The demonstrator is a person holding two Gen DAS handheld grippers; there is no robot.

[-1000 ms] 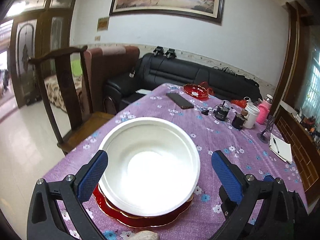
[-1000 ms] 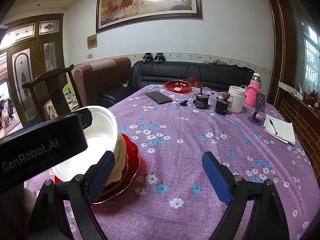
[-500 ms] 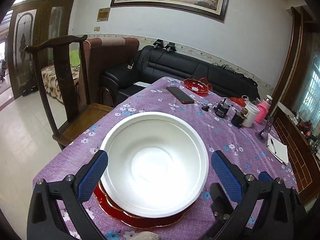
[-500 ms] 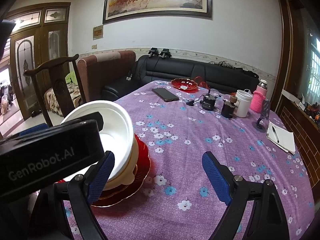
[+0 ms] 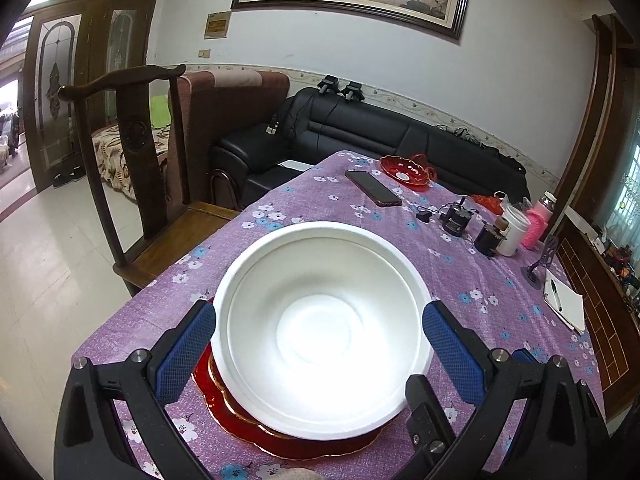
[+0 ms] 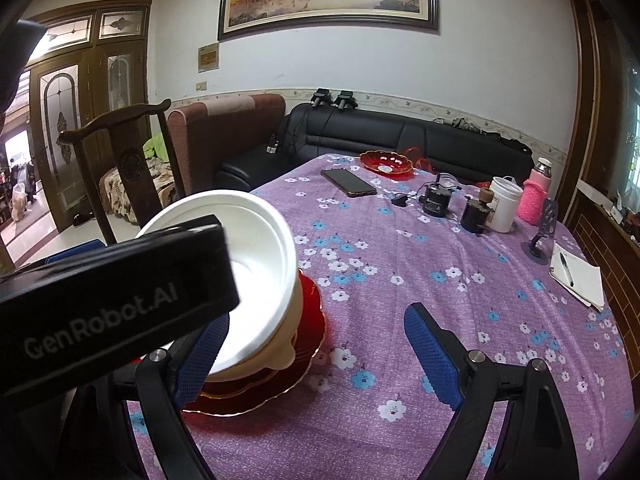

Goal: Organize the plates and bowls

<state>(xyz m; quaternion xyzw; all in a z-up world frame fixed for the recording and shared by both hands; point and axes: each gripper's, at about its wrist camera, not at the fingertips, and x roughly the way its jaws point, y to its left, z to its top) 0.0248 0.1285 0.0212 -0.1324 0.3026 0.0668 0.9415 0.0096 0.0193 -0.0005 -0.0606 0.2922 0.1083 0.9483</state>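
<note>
Left tool [image 5: 320, 344]: blue pads stand wide apart on either side of the white bowl [image 5: 322, 328]. The left pad sits right at the bowl's rim and the right pad just beside it; cannot tell whether either pad presses on it.

White bowl: uppermost in a stack near the counter's [image 6: 440, 280] near-left corner. The right wrist view shows a cream bowl [image 6: 290, 340] nested under it, and both sit on a red plate [image 6: 312, 320] with a gilt scalloped edge. The plate rests on the purple flowered cloth.

Right tool [image 6: 316, 344]: pads spread wide, nothing between them, only bare cloth. Its left pad is close beside the stack; contact not discernible. The left tool's black housing fills the lower left of this view.

Far end of counter: a second red dish [image 6: 386, 162], a dark phone [image 6: 348, 182], a white cup [image 6: 504, 204], a pink bottle [image 6: 536, 194], and a notepad with pen [image 6: 576, 276] at the right edge.
</note>
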